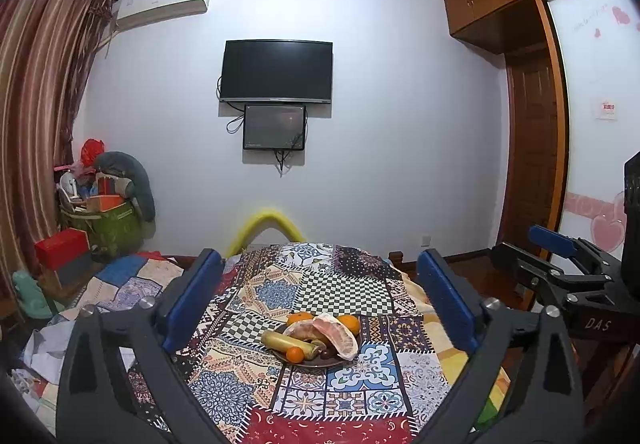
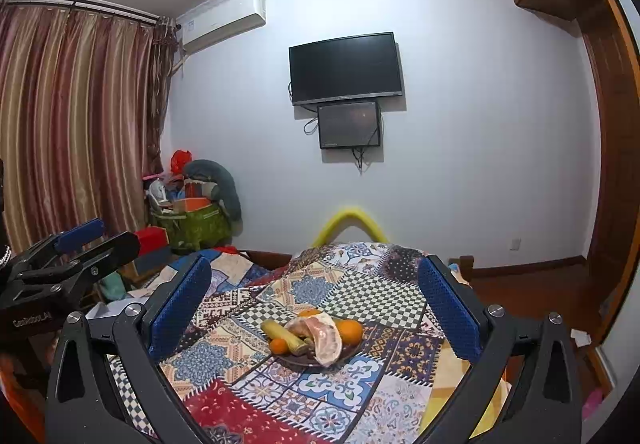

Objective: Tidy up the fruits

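Both claws hang spread wide over the near end of a counter draped in a patchwork cloth (image 1: 352, 284), and nothing sits between their blue pads. The left claw (image 1: 320, 300) and the right claw (image 2: 316, 308) each frame the same dark plate (image 1: 316, 362) lying near the middle of the cloth, well clear of the fingers.

The fruit is all on that plate — a banana (image 1: 286, 342) along its left side, a small orange (image 1: 295, 354) at the near left edge touching the banana, and two more oranges (image 1: 349, 323) at the far side. A big peeled pomelo piece (image 1: 340, 334), pink and pale, lies across the right half, leaning over the rim. Something dark sits under it; I cannot tell what.

Farther off, a black television (image 1: 276, 70) hangs on the white wall, with striped curtains (image 2: 76, 116) at the left.
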A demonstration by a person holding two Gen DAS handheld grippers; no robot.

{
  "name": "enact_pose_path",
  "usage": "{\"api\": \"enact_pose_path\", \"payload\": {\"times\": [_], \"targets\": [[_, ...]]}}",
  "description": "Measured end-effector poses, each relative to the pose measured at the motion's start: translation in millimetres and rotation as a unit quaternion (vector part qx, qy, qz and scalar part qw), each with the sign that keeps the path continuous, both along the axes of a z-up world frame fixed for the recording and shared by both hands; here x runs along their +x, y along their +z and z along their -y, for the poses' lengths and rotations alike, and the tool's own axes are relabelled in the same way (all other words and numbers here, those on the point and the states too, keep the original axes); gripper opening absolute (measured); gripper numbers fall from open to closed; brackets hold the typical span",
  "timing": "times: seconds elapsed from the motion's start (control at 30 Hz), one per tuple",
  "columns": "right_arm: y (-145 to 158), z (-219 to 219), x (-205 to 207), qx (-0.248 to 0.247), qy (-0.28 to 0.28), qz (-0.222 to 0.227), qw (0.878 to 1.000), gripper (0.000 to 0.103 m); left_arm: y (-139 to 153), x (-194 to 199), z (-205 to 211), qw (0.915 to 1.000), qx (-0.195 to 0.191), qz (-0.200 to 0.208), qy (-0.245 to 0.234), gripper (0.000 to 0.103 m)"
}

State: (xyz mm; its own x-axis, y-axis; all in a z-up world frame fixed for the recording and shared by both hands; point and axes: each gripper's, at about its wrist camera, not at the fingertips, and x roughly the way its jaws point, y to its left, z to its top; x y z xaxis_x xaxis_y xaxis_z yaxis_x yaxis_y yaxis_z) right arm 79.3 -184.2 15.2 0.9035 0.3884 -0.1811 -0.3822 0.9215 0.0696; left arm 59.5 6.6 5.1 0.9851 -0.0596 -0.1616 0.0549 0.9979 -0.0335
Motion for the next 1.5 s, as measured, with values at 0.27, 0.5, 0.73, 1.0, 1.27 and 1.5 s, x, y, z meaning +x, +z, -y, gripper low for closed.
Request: {"api": "enact_pose_path", "payload": {"times": [0.27, 0.5, 0.73, 1.0, 1.27, 1.5], "targets": [[-2.6, 3.8, -3.8, 0.002, -0.004, -0.001, 1.000, 0.103, -2.1, 2.5, -0.5, 1.0000, 0.002, -0.003, 0.003, 0.102], [-2.2, 5.3, -4.4, 0.003, -0.006, -0.001, 1.000, 0.103, -2.8, 2.2, 0.6, 1.0000, 0.004, -0.003, -0.001, 0.102], [-2.3, 5.6, -5.1, 0.001, -0.008, 0.000, 1.000, 0.103, -1.9, 1.2, 0.5, 1.0000, 0.004, -0.001, -0.005, 0.102], [-0.6, 7.1, -7.3, -0.001, -0.011, 0.004, 1.000, 0.103, -0.3, 0.7, -0.6, 1.0000, 0.001, 0.000, -0.005, 0.102], [0.6, 7.3, -8.0, -0.001, -0.010, 0.003, 1.000, 0.103, -0.6, 1.1, 0.2, 1.0000, -0.001, -0.002, -0.009, 0.102], [2.2, 7.7, -8.5, -0.001, -0.012, 0.005, 1.000, 0.103, -1.6, 1.5, 3.3, 0.9999, 0.000, -0.001, -0.011, 0.102]]}}
